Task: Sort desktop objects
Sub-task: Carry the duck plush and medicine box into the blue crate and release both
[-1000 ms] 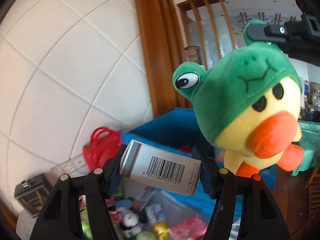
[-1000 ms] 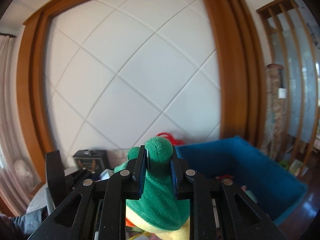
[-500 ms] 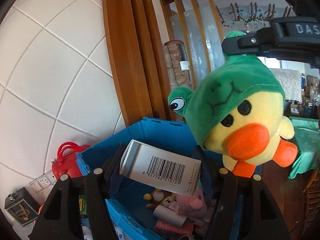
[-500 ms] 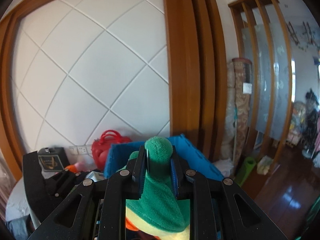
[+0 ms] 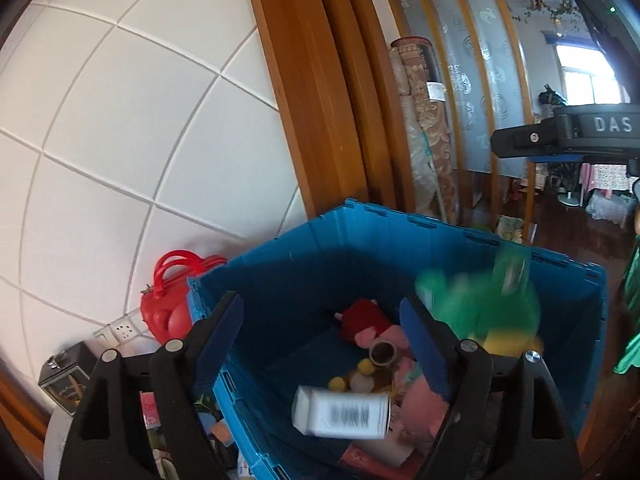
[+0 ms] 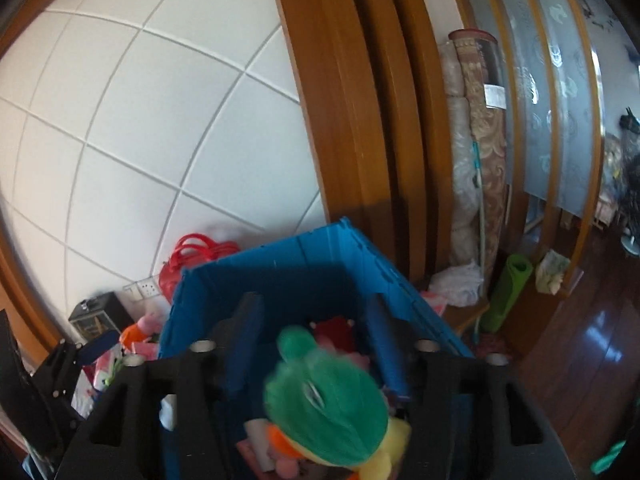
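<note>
My left gripper (image 5: 320, 320) is open and empty above the blue crate (image 5: 320, 236). A white box with a barcode (image 5: 342, 412) is blurred, falling inside the crate. My right gripper (image 6: 312, 320) is open over the same crate (image 6: 320, 248). The green and yellow duck plush (image 6: 328, 408) is loose below its jaws, dropping into the crate; it shows blurred in the left wrist view (image 5: 480, 312). The right gripper's body (image 5: 560, 136) hangs above the crate at right.
The crate holds several toys, a red plush (image 5: 362, 320) and a cardboard tube (image 5: 383, 354). A red handbag (image 5: 168, 304) and a dark box (image 5: 66, 376) stand left of the crate by the white panelled wall. Rolled carpets (image 6: 472, 184) lean behind.
Both grippers have opened. The barcode box has left my left gripper and the duck plush has left my right gripper; both are falling into the crate.
</note>
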### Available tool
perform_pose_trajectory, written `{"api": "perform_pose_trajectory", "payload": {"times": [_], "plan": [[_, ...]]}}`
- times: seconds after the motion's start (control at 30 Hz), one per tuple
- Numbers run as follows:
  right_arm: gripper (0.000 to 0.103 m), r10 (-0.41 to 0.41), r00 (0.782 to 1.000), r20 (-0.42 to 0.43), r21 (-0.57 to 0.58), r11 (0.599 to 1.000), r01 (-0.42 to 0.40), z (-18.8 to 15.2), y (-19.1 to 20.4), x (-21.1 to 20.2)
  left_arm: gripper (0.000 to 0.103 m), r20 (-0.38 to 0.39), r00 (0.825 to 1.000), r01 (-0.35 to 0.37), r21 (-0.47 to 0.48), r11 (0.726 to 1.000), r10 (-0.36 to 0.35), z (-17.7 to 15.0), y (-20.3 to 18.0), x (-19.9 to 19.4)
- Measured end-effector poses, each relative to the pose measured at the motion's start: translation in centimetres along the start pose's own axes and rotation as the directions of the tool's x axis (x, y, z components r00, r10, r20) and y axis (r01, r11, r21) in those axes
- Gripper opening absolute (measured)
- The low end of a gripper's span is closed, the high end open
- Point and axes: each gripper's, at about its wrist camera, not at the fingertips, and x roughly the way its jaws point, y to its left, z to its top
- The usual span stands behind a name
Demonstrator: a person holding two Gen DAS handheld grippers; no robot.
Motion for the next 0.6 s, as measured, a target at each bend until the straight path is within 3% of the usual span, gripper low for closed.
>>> {"api": "perform_pose_trajectory", "payload": {"times": [0.1, 0.27, 0.6], "plan": [[0.073, -0.014, 1.000, 0.011, -0.032, 0.999, 0.015, 0.0, 0.0, -0.2, 0.083, -0.015, 1.000, -0.021, -0.004, 1.000, 0.021, -0.2, 0.1, 1.0], [0.087, 0.027, 0.999, 0.020, -0.009, 1.000, -0.027, -0.4, 0.0, -1.4, 0.083, -0.027, 0.999, -0.045, -0.029, 0.999, 0.044, 0.1, 0.7, 1.4], [0.096, 0.172, 0.982, 0.071, -0.022, 0.985, -0.171, -3.5, 1.3, -7.7, 0.084, 0.015, 0.997, -0.070, -0.086, 0.994, 0.072, -2.5, 2.0, -1.7]]}}
